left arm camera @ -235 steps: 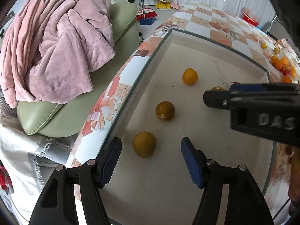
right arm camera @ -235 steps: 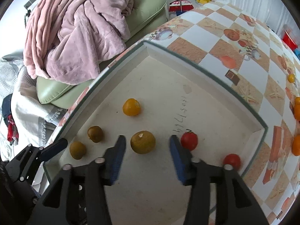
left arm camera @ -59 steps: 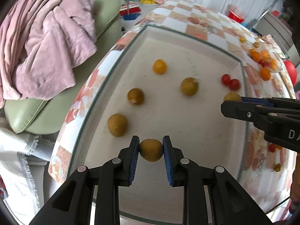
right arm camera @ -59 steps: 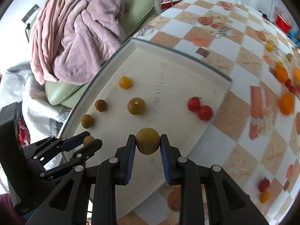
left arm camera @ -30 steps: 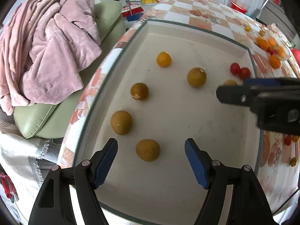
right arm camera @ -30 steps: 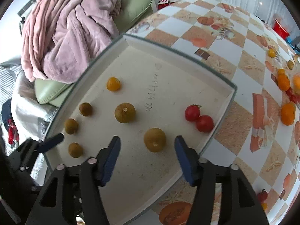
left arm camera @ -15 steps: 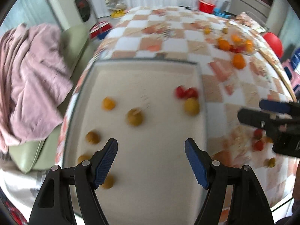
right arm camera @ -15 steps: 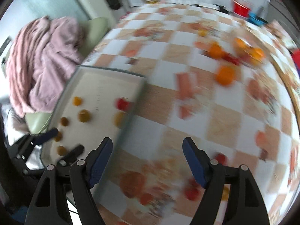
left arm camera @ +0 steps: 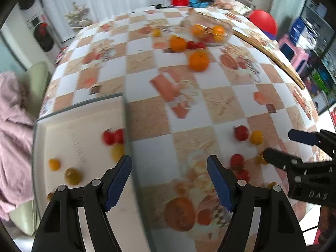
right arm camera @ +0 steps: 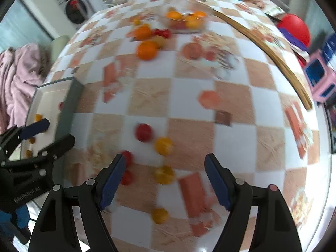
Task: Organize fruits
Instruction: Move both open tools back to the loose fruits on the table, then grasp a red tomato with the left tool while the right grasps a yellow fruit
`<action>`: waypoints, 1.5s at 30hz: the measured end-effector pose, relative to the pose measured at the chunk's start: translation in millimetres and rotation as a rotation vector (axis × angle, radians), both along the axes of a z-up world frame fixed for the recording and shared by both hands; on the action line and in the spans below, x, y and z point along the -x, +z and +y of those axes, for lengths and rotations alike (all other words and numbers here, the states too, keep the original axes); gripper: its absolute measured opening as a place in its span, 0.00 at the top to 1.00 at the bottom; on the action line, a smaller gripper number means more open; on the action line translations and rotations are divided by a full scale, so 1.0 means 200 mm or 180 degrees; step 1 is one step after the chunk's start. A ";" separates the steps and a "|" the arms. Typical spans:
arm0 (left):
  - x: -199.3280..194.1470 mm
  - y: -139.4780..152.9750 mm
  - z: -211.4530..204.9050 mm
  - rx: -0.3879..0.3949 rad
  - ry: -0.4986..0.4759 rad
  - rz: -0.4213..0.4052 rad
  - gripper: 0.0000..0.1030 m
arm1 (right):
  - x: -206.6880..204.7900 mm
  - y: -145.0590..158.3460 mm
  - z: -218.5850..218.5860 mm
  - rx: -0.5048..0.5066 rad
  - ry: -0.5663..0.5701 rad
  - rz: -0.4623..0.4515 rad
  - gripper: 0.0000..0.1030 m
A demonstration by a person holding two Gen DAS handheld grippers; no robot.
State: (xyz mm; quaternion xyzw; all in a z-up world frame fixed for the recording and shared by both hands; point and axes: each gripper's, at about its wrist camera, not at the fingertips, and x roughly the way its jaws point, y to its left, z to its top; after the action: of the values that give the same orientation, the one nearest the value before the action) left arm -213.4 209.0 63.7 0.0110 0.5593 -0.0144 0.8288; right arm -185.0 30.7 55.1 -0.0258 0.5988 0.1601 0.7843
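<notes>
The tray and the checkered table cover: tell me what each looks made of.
Tray: looks like hard plastic or enamelled metal, with a matte cream floor and a thin grey-green raised rim; blur leaves it open. Table cover: probably wipeable vinyl or oilcloth, going by its smooth, flat printed checks of tan and white and the faint sheen near the edge.

- Checked tablecloth [right arm camera: 189, 109]: wide bare stretch mid-table, free passage there.
- Tray [left arm camera: 126, 113]: raised right wall stands just under the left gripper [left arm camera: 169, 168], jaws apart, empty.
- Small loose fruits [right arm camera: 163, 146] scattered below the right gripper [right arm camera: 165, 168], jaws wide, empty.
- Far end crowded: oranges [left arm camera: 198, 61], clear bowl [left arm camera: 210, 32].
</notes>
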 end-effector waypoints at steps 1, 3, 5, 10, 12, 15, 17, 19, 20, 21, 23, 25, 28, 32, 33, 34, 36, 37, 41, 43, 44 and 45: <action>-0.02 -0.01 -0.03 0.0034 -0.0068 0.0012 0.27 | 0.01 -0.02 -0.03 0.0016 -0.0037 0.0022 0.22; -0.05 -0.03 -0.07 0.0082 -0.0154 0.0022 0.27 | 0.03 -0.04 -0.06 0.0033 -0.0071 0.0055 0.22; -0.09 -0.04 -0.12 0.0169 -0.0276 0.0030 0.27 | 0.06 -0.07 -0.08 0.0048 -0.0074 0.0060 0.22; -0.16 -0.07 -0.24 0.0288 -0.0540 0.0050 0.27 | 0.09 -0.09 -0.09 0.0021 -0.0014 0.0022 0.28; -0.17 -0.09 -0.28 0.0279 -0.0632 0.0081 0.27 | 0.10 -0.08 -0.09 0.0002 0.0007 0.0008 0.29; -0.19 -0.13 -0.33 0.0186 -0.0757 0.0098 0.27 | 0.12 -0.07 -0.10 -0.0048 0.0015 0.0002 0.29; -0.20 -0.15 -0.35 0.0158 -0.0804 0.0109 0.27 | 0.13 -0.07 -0.11 -0.0069 0.0017 0.0006 0.29; -0.20 -0.17 -0.37 0.0123 -0.0818 0.0109 0.27 | 0.14 -0.07 -0.11 -0.0079 0.0009 0.0014 0.30; -0.21 -0.17 -0.38 0.0094 -0.0812 0.0083 0.27 | 0.14 -0.07 -0.12 -0.0088 -0.0004 0.0019 0.30; -0.21 -0.17 -0.38 0.0077 -0.0795 0.0054 0.27 | 0.15 -0.07 -0.13 -0.0104 -0.0024 0.0027 0.30; -0.23 -0.18 -0.37 0.0037 -0.0745 0.0052 0.27 | 0.16 -0.06 -0.15 -0.0136 -0.0047 0.0036 0.30; -0.24 -0.21 -0.35 -0.0006 -0.0716 0.0088 0.27 | 0.18 -0.06 -0.15 -0.0163 -0.0035 0.0049 0.30; -0.24 -0.22 -0.36 -0.0035 -0.0735 0.0025 0.27 | 0.21 -0.08 -0.14 -0.0163 0.0022 0.0081 0.29; -0.24 -0.22 -0.37 -0.0023 -0.0704 0.0008 0.27 | 0.25 -0.12 -0.09 -0.0100 0.0101 0.0131 0.31; -0.24 -0.22 -0.37 -0.0017 -0.0704 0.0003 0.30 | 0.26 -0.12 -0.08 -0.0071 0.0116 0.0125 0.34; -0.24 -0.22 -0.37 0.0015 -0.0725 -0.0005 0.32 | 0.27 -0.12 -0.07 -0.0018 0.0138 0.0090 0.35; -0.23 -0.21 -0.39 0.0004 -0.0774 -0.0021 0.40 | 0.29 -0.12 -0.03 0.0040 0.0224 0.0056 0.46; -0.23 -0.21 -0.39 0.0022 -0.0798 -0.0026 0.43 | 0.29 -0.12 -0.02 0.0054 0.0261 0.0049 0.50; -0.21 -0.20 -0.41 0.0084 -0.0838 -0.0008 0.60 | 0.33 -0.11 0.08 0.0177 0.0500 0.0026 0.78; -0.21 -0.19 -0.42 0.0115 -0.0846 -0.0004 0.72 | 0.33 -0.11 0.06 0.0075 0.0438 0.0077 0.78; -0.22 -0.19 -0.41 0.0142 -0.0832 0.0007 0.74 | 0.32 -0.11 0.04 -0.0020 0.0362 0.0128 0.78; -0.22 -0.19 -0.40 0.0192 -0.0813 0.0020 0.75 | 0.32 -0.10 0.02 -0.0072 0.0310 0.0149 0.78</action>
State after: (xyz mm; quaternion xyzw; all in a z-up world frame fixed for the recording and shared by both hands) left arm -169.5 129.1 25.9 0.0572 0.5552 -0.1367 0.8184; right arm -248.5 35.5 34.4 -0.0423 0.6132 0.2053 0.7616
